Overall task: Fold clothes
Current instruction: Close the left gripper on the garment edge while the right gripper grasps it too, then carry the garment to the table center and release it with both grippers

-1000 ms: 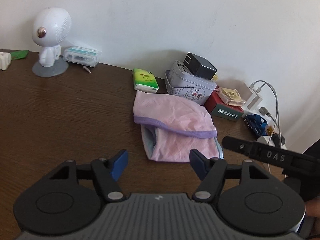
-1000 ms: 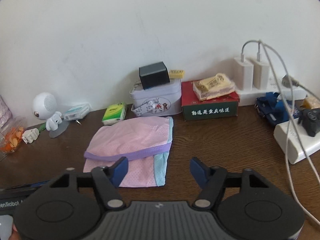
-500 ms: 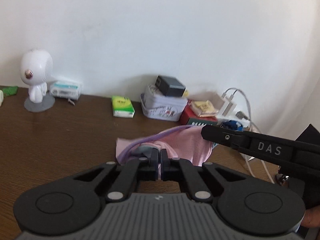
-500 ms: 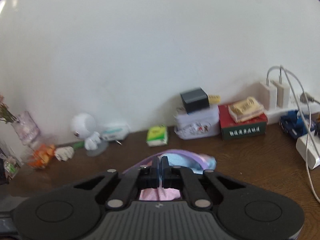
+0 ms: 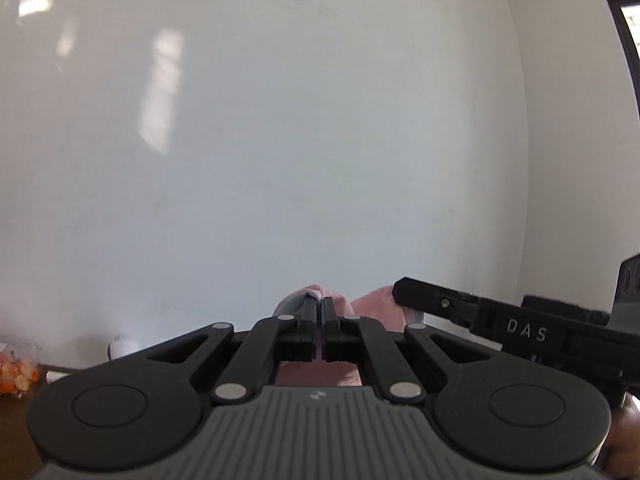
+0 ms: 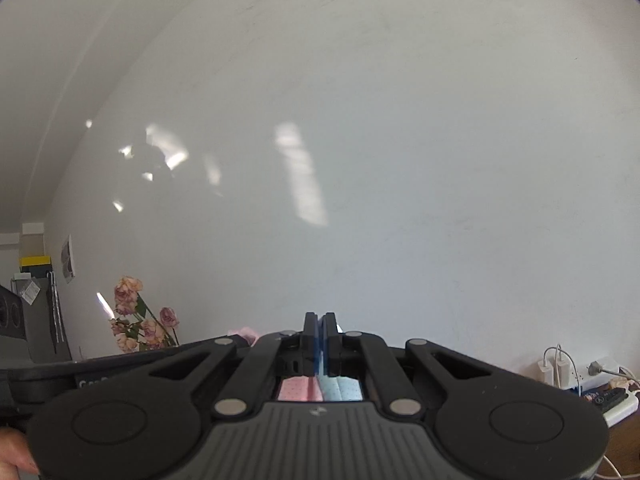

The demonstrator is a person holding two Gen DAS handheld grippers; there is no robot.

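White wall (image 5: 320, 140) ahead — both claws pinch the pink garment (image 5: 376, 304)

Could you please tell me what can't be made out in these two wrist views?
- Garment: mostly hidden behind the left gripper body in the left view, and the right gripper in the right view.
- Table: only slivers at the bottom corners.
- Flowers: vase hidden.

left gripper (image 5: 319, 304): fingers clamped, level | right gripper (image 6: 319, 322): fingers clamped, level
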